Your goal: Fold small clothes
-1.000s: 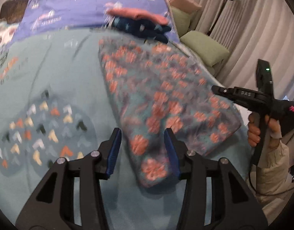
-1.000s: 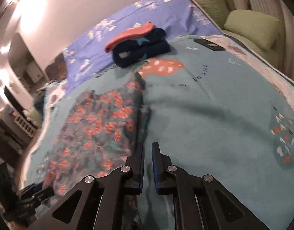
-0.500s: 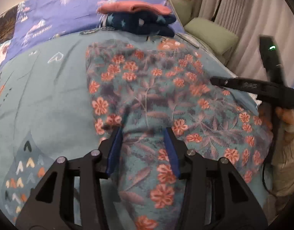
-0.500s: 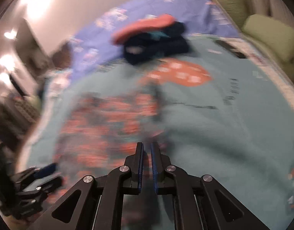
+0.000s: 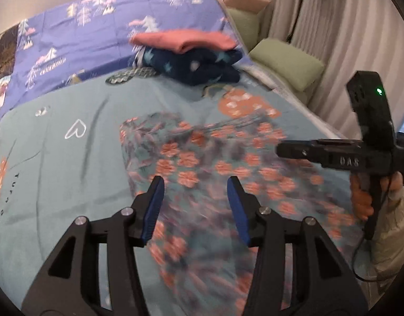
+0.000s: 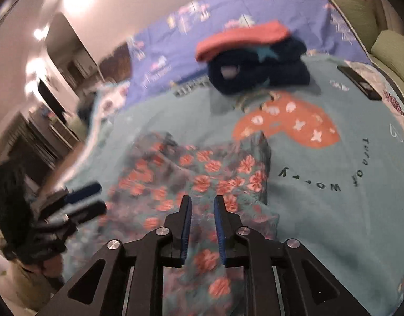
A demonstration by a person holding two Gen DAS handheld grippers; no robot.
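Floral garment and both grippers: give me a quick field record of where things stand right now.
surface: teal blanket on a bed
garment: floral garment lying on the blanket, partly folded, blurred
left gripper: open, jaws just opening, above the garment, nothing between the pads
right gripper: slightly open, jaws just opening, over the garment's near part, no clear grip
finished pile: pink folded item atop navy star-print clothes, beyond the garment
other: dark phone-like object near the blanket's edge

One floral garment lies spread beneath two hand-held grippers, left and right. Beyond them sits one stack of two folded pieces, a pink one atop a navy one. Past the right hand-held gripper: two green cushions, one dark phone.
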